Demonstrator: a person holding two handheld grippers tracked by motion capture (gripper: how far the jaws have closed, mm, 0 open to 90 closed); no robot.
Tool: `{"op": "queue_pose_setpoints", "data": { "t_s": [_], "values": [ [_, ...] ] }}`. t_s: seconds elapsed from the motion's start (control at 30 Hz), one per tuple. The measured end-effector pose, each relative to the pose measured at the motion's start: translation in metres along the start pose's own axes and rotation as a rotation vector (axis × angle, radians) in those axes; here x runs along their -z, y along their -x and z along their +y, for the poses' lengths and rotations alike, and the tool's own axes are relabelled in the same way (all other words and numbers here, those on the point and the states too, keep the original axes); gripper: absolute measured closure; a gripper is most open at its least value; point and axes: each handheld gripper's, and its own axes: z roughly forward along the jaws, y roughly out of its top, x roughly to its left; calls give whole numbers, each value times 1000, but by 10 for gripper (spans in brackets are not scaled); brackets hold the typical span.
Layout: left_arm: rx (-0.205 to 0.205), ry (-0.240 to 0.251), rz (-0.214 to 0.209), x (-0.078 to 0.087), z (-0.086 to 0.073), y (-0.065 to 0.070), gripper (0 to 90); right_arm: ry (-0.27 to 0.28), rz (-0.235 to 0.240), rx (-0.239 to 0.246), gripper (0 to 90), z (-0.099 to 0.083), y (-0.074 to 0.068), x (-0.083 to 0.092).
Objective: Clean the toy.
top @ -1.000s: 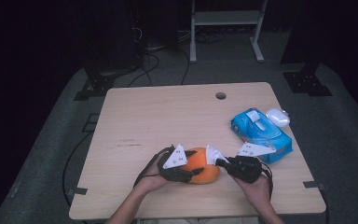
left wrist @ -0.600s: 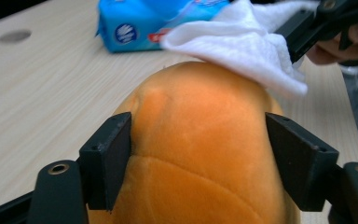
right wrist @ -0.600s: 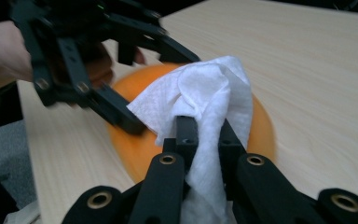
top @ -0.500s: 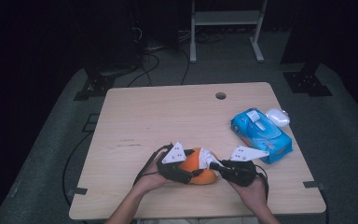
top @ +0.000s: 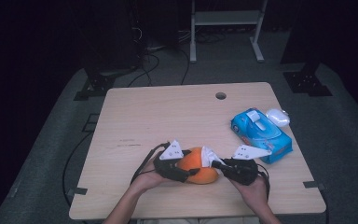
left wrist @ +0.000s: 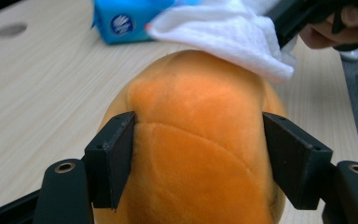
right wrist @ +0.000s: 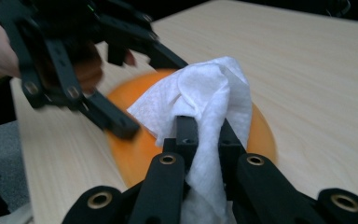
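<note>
High view: wooden table [top: 168,112], person's forearms coming in from the bottom edge. Orange plush ball [top: 196,165] sits low centre of the frame, near the table's front edge. Left gripper [top: 179,169] hugs it from the left, right gripper [top: 214,163] comes in from the right with a white wipe [top: 208,156] pinched and laid on the ball's upper right. Blue wipes pack [top: 260,134] at right of centre, a small white object [top: 278,117] just beyond it, round hole [top: 220,95] in the tabletop at upper centre. Left gripper view: orange plush ball [left wrist: 196,144] takes the middle, left gripper [left wrist: 198,158] jaws stand either side of it, both pads against the plush; they have just been closing in a little, ball between them. White wipe [left wrist: 228,35] draped on the ball's top, upper centre; blue wipes pack [left wrist: 126,18] at top left. Right gripper view: right gripper [right wrist: 204,135] jaws narrow, clamped on the white wipe [right wrist: 205,98], centre frame. Orange plush ball [right wrist: 135,154] beneath it; left gripper [right wrist: 116,70] blurred at upper left, its jaw tips at the ball.
</note>
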Motion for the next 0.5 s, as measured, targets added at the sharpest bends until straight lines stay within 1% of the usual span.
{"op": "queue_pose_setpoints", "data": {
  "t_s": [0.03,0.07,0.1,0.17,0.23,0.27,0.3,0.37,0.4,0.43,0.47,0.5],
  "values": [
    [-12,-4,2,0,2,2,290,1,3,13,836,2,-2,0],
    [-14,-2,5,0,2,2,281,-8,-5,17,836,2,-2,-1],
    [1,12,3,0,3,0,259,-17,-14,16,838,1,-1,-1],
    [48,27,4,2,2,-4,190,-37,-17,-13,840,-3,4,-3],
    [112,32,19,5,2,-9,115,-48,-30,-21,841,-5,7,-4],
    [129,31,21,6,2,-12,95,-53,-39,-19,841,-6,8,-4],
    [164,33,13,8,0,-15,83,-54,-43,-19,841,-6,9,-3],
    [210,22,-5,7,-2,-19,78,-58,-49,-28,841,-7,10,-2],
    [220,7,-21,5,-4,-19,86,-58,-47,-32,841,-7,11,-1],
    [220,-10,-47,3,-5,-17,142,-59,-46,-32,841,-7,10,-1],
    [201,-9,-38,2,-6,-15,184,-61,-46,-28,840,-6,8,-1],
    [172,-8,-33,2,-6,-14,236,-59,-54,-18,840,-5,6,-1]
  ]
}}
